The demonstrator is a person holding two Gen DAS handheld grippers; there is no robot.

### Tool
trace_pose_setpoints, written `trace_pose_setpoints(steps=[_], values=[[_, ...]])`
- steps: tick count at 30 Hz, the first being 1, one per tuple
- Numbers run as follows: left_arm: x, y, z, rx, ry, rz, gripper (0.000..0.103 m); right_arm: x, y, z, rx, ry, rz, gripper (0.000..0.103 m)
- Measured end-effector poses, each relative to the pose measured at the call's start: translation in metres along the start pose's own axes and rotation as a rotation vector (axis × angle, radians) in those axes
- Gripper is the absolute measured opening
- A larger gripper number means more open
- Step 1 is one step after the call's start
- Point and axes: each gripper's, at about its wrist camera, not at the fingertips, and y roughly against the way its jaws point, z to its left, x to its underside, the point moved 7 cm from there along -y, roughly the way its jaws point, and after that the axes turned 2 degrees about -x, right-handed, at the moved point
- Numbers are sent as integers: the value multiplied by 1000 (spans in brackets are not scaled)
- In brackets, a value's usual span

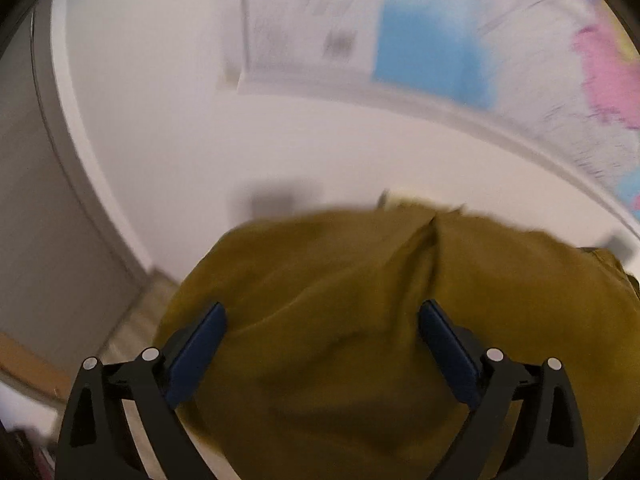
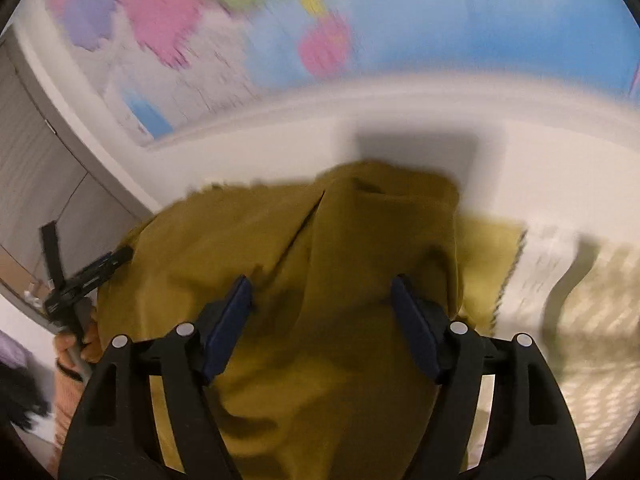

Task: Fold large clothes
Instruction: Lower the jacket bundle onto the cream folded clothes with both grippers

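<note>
Both my left gripper [image 1: 322, 354] and right gripper [image 2: 322, 326] gape empty over the mustard garment [image 1: 360, 300], creased toward twelve o'clock, folding barely begun.

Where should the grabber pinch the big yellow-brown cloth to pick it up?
Probably the raised ridge down the middle of the mustard garment. It stands up off the white table, so fingers fit either side. Come from above, with the open right gripper astride it.
</note>
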Motion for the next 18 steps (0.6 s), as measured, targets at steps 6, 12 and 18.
trace_pose_setpoints(steps=[6,12,18], values=[[6,7,4,-6,8,-34,96,9,19,3,-39,-20,-34,72],[21,46,14,42,11,-143,95,37,62,51,-46,204,-109,75],[51,45,14,133,-16,-117,92,79,47,62,3,366,-48,74]])
